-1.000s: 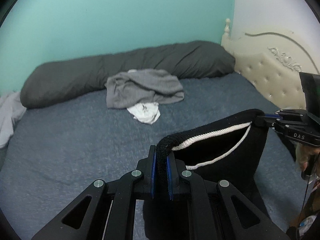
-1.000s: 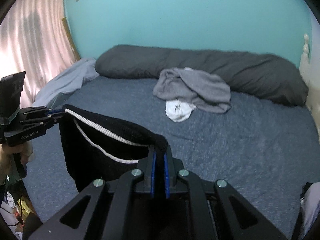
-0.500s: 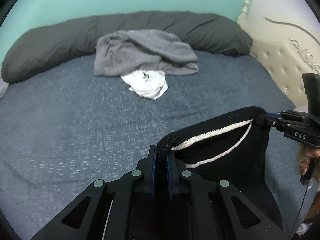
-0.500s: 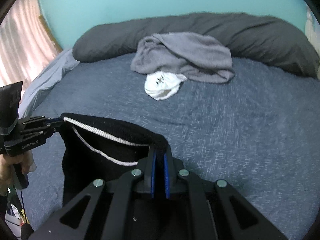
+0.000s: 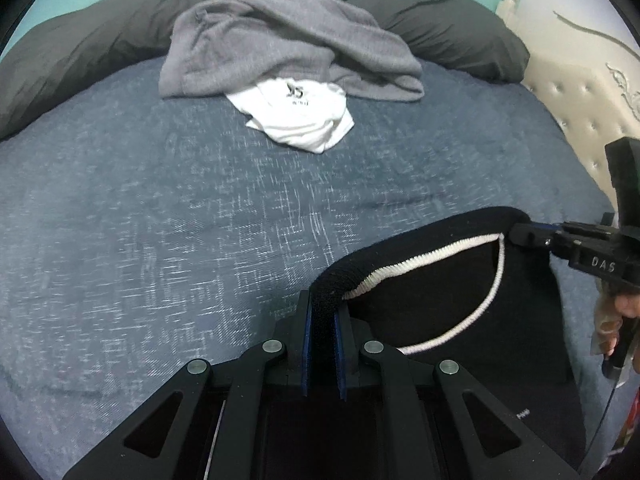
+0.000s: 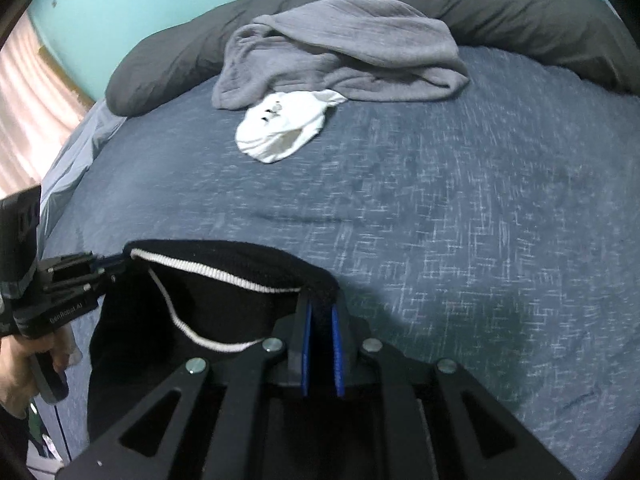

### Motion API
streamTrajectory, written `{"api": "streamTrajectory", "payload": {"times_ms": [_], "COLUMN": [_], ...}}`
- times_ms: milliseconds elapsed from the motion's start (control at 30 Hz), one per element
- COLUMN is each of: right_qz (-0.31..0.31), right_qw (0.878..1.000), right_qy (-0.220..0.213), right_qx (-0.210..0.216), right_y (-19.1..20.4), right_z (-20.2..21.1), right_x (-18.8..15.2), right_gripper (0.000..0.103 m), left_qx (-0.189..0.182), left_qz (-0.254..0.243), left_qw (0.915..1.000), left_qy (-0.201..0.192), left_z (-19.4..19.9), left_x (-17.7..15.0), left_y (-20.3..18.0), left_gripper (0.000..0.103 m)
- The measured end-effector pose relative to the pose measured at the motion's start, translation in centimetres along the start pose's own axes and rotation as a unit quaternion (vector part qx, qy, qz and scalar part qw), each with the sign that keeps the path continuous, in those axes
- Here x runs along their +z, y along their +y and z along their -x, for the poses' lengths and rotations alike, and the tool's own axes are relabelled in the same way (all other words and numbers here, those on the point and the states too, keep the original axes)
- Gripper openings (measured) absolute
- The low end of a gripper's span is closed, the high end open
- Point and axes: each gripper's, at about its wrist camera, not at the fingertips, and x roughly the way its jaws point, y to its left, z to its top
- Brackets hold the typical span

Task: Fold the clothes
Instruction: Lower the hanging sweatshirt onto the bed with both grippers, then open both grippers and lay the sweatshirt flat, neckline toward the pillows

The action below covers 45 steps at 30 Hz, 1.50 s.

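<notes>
My left tongs (image 5: pixel 322 320) and right tongs (image 6: pixel 320 332) clamp the ribbed, white-trimmed black garment (image 5: pixel 460 300) at lower frame above the speckled blue bed (image 5: pixel 200 220); rumpled grey garment (image 5: pixel 280 40) and white garment (image 5: pixel 300 120) lie upper centre.

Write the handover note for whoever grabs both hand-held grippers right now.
Left hand-held gripper: shut on the black garment at one end of its white-trimmed opening.
Right hand-held gripper: shut on the same garment at the other end.
The garment hangs stretched between them over the blue bed; whether its lower edge touches the bed is out of view.
A grey garment and a white one lie crumpled near the dark pillow.
Done: garment picked up and spread. Left: lay it flat, fold it, then the other two.
</notes>
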Motion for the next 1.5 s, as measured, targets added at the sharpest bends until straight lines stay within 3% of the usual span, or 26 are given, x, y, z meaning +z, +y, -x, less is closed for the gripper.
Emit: {"api": "streamTrajectory", "payload": {"times_ms": [200, 267, 367, 433, 500, 700, 800, 1000, 1167, 1200, 1267, 1333, 1500], "right_qz": [-0.010, -0.012, -0.017, -0.021, -0.022, -0.015, -0.007, 0.068, 0.142, 0.152, 0.156, 0.156, 0.105], "right_qw": [1.000, 0.999, 0.998, 0.998, 0.998, 0.999, 0.999, 0.996, 0.985, 0.983, 0.983, 0.983, 0.992], "right_qy": [-0.023, -0.035, -0.049, -0.052, -0.054, -0.046, -0.044, -0.042, -0.017, -0.011, -0.002, 0.002, -0.023], "right_qx": [0.017, 0.025, 0.029, 0.024, 0.022, 0.012, 0.003, -0.047, -0.097, -0.100, -0.095, -0.097, -0.067], "right_y": [-1.1, -1.5, -2.1, -2.5, -2.7, -2.4, -2.2, 0.2, 2.5, 2.8, 2.9, 2.7, 1.5], "right_z": [0.4, 1.1, 2.1, 2.7, 3.2, 3.5, 3.6, 2.7, 0.9, 0.5, 0.0, -0.4, 0.3], "right_x": [0.1, 0.2, 0.3, 0.4, 0.2, -0.2, -0.4, -0.5, -0.8, -0.8, -0.9, -1.0, -0.6], "right_gripper": [0.027, 0.028, 0.028, 0.028, 0.028, 0.028, 0.028, 0.028, 0.028, 0.027, 0.016, 0.010, 0.006], "left_qx": [-0.006, -0.011, -0.023, -0.037, -0.061, -0.056, -0.028, -0.024, -0.036, -0.040, -0.047, -0.050, -0.040], "left_qz": [0.007, 0.010, 0.015, 0.021, 0.027, 0.013, 0.005, 0.003, -0.003, -0.005, -0.008, -0.016, -0.024], "left_qw": [0.9999, 0.9998, 0.9995, 0.9990, 0.9976, 0.9983, 0.9996, 0.9997, 0.9993, 0.9992, 0.9988, 0.9985, 0.9989], "left_qy": [0.011, 0.011, 0.011, 0.013, 0.018, 0.001, -0.006, -0.003, 0.005, 0.007, 0.011, 0.013, -0.007], "left_z": [-1.5, -1.3, -0.8, -0.2, 0.4, 3.8, 4.8, 3.9, 2.3, 2.0, 1.4, 1.0, 1.6], "left_x": [0.0, 0.1, 0.1, 0.1, 0.2, -1.0, -2.2, -2.8, -2.9, -3.0, -3.1, -3.2, -3.1], "left_y": [0.1, 0.2, 0.3, 0.3, 0.3, 1.3, 2.9, 4.6, 4.4, 4.2, 3.7, 3.1, 2.5], "left_gripper": [0.012, 0.013, 0.028, 0.043, 0.049, 0.049, 0.048, 0.048, 0.048, 0.046, 0.033, 0.013, 0.004]}}
